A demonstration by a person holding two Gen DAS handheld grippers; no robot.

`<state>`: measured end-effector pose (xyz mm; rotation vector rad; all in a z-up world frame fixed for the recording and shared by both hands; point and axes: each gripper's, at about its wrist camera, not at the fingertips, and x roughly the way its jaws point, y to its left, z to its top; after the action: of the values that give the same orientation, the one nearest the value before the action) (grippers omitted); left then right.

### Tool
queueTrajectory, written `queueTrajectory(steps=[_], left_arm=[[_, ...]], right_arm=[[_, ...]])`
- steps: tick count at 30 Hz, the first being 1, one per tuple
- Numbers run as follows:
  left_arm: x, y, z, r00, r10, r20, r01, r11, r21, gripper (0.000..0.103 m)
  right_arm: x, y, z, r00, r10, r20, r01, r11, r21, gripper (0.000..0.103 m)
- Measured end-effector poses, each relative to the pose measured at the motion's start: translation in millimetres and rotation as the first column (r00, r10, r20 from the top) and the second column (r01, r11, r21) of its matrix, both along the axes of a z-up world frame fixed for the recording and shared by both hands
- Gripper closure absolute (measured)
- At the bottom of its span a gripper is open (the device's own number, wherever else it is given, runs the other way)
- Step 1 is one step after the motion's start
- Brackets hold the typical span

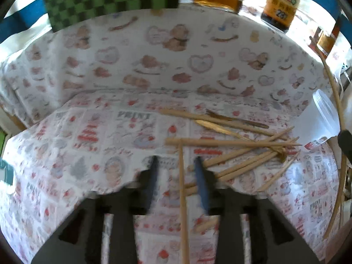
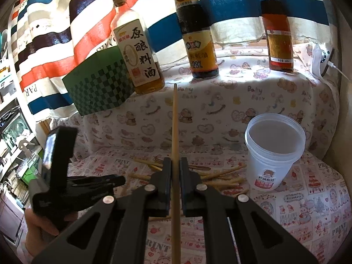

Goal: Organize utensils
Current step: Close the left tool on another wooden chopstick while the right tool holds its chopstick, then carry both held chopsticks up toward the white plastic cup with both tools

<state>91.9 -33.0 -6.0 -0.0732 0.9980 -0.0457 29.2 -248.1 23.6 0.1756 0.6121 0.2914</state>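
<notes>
A loose pile of wooden chopsticks (image 1: 242, 154) with a gold fork (image 1: 237, 120) and a gold knife (image 1: 217, 127) lies on the printed tablecloth. My left gripper (image 1: 176, 165) is open just above the pile's near end, with one chopstick (image 1: 182, 198) lying between its fingers. My right gripper (image 2: 175, 165) is shut on a single chopstick (image 2: 175, 132) held upright above the table. That chopstick also shows at the right edge of the left wrist view (image 1: 340, 132). A white plastic cup (image 2: 272, 151) stands upright right of the pile, and it also shows in the left wrist view (image 1: 319, 118).
Three sauce bottles (image 2: 198, 33) stand on a raised cloth-covered ledge behind the table. A green checkered box (image 2: 99, 88) sits at the ledge's left. A striped curtain (image 2: 66, 22) hangs behind. The left gripper's body (image 2: 66, 176) and hand show in the right wrist view.
</notes>
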Motion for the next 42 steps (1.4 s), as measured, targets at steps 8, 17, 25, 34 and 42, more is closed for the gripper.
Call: queueTrajectory(steps=[8, 17, 25, 34, 42], left_arm=[[-1, -11, -21, 1.0, -0.017, -0.023, 0.019, 0.997, 0.072, 0.065], [3, -14, -39, 0.996, -0.064, -0.056, 0.068, 0.994, 0.083, 0.1], [-8, 5, -15, 0.997, -0.019, 0.07, 0.023, 0.998, -0.061, 0.103], [-62, 31, 61, 0.886, 0.093, 0.454, -0.019, 0.986, -0.165, 0.103], [-22, 19, 7, 0.972, 0.032, 0.232, -0.003, 0.992, -0.124, 0.103]], right_arm=[[-2, 8, -2, 1.0, 0.002, 0.012, -0.001, 0.999, -0.038, 0.096], [2, 6, -5, 1.0, -0.011, -0.001, 0.011, 0.999, -0.045, 0.096], [-1, 0, 1, 1.0, -0.018, 0.021, 0.018, 1.0, -0.018, 0.096], [-12, 0, 10, 0.995, 0.008, 0.102, -0.01, 1.0, 0.02, 0.096], [14, 10, -14, 0.994, 0.008, -0.112, -0.016, 0.997, -0.072, 0.096]])
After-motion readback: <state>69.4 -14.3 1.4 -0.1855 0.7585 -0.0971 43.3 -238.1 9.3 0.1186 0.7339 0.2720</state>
